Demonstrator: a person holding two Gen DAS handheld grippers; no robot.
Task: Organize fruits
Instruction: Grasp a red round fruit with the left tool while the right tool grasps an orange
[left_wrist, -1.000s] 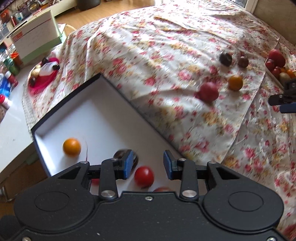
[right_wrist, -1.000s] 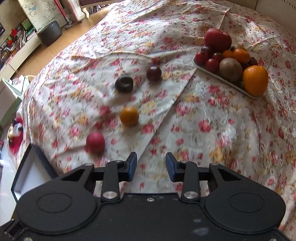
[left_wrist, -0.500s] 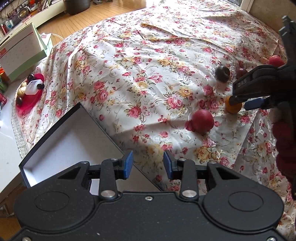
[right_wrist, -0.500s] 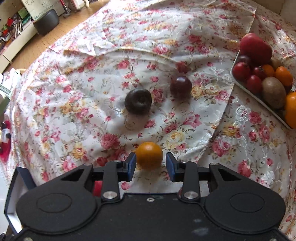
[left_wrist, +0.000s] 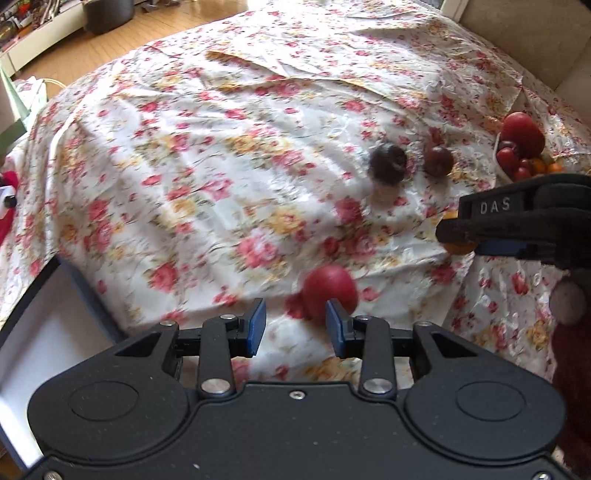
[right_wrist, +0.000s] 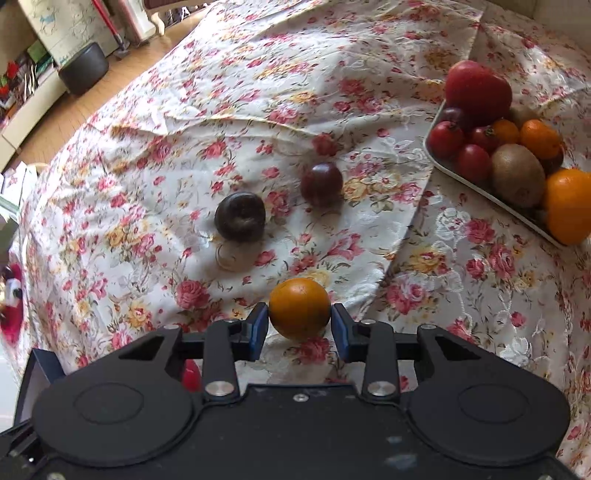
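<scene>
My left gripper (left_wrist: 295, 326) is open, its right finger beside a red fruit (left_wrist: 330, 291) on the floral cloth. My right gripper (right_wrist: 299, 328) is open with a small orange fruit (right_wrist: 299, 308) between its fingers; small gaps show on both sides. It also shows in the left wrist view (left_wrist: 517, 232), partly hiding the orange fruit (left_wrist: 458, 247). Two dark plums (right_wrist: 240, 218) (right_wrist: 320, 184) lie further out, also seen in the left wrist view (left_wrist: 388, 162) (left_wrist: 438, 161). The white-lined box (left_wrist: 33, 350) is at lower left.
A white tray (right_wrist: 476, 186) at the right holds an apple, tomatoes, a kiwi and oranges. A dark stool (right_wrist: 83, 68) stands on the wooden floor at the far left. The box corner (right_wrist: 37, 373) and something red (right_wrist: 192, 374) show under the right gripper.
The left gripper left the box and moved up to the red fruit. The right gripper advanced until the orange fruit sits between its fingers.
</scene>
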